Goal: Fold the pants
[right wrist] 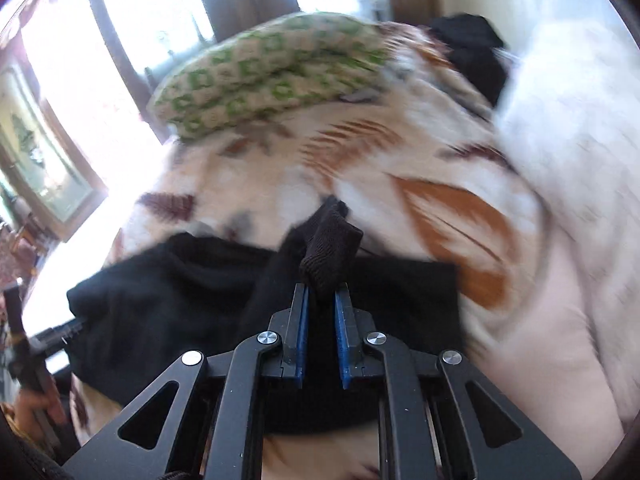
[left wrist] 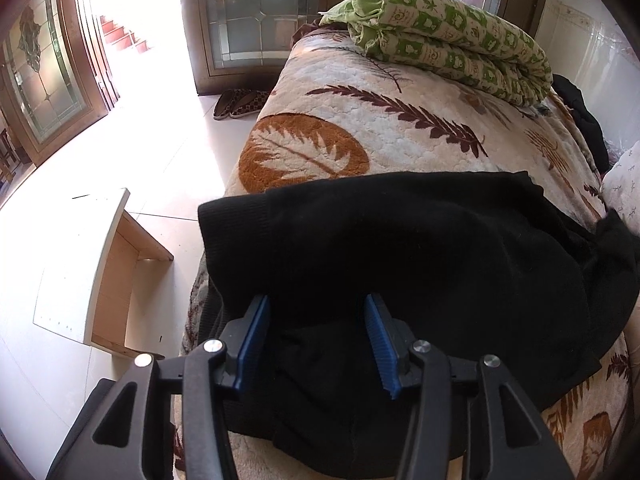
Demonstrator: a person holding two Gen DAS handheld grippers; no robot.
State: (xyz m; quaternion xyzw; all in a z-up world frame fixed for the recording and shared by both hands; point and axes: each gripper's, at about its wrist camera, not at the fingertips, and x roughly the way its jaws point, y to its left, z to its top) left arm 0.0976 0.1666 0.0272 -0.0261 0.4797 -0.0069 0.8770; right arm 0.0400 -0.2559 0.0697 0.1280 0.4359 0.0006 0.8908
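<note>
Two grippers over one bed. Right gripper (right wrist: 321,292): jaws drawn in narrow, pinching a ribbed cuff (right wrist: 330,248) of the black pants (right wrist: 168,292); the knit bunches up and sticks out just past the blue pads (right wrist: 343,332). Right view is smeared by blur, details beyond the cuff soft. Left gripper (left wrist: 316,312): jaws standing about half apart, pads on either side of the black cloth under them, not pressing it; whether the tips touch the fabric I cannot tell. Pants (left wrist: 420,248) lie spread across the near end of the bed, one ribbed edge hanging at the bed's left side. Under them a cream bedspread (left wrist: 360,120) with brown and orange leaf prints. At the far end, a folded green-and-cream quilt (left wrist: 452,36); just beside it, at the right, a dark garment (left wrist: 580,116). On the floor left of the bed, a white board box (left wrist: 84,264), and farther off a pair of slippers (left wrist: 240,104) before a glass-panelled door (left wrist: 256,16). A hand (right wrist: 32,408) shows at the right view's lower left edge.
</note>
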